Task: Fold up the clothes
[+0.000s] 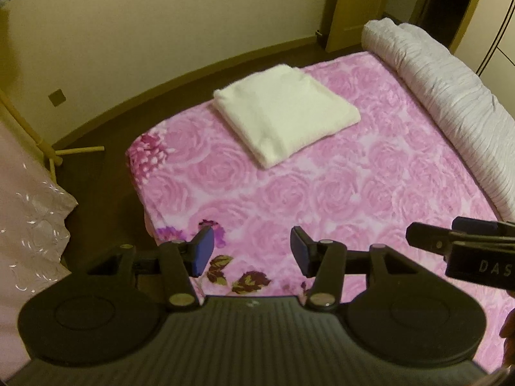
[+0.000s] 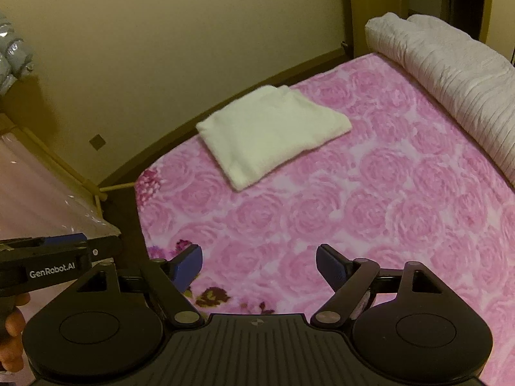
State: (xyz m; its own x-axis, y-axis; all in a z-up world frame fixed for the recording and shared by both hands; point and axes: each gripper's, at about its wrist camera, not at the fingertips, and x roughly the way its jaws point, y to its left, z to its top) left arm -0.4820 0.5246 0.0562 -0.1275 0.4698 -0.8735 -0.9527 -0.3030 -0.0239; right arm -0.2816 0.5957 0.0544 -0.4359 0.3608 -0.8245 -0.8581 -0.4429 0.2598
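Well beyond both parted jaws, folded white garment on pink blanket

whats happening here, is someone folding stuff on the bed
A person holds a two-finger gripper in each hand above a bed with a pink rose-print blanket. The left gripper and right gripper are both open and hold nothing. A white garment lies folded in a neat rectangle near the bed's far edge, touched by neither gripper. A rolled white quilt lies along the right side.

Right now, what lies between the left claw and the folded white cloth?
Only bare pink rose blanket lies between the open left claw and the folded white cloth; the left wrist view shows this.
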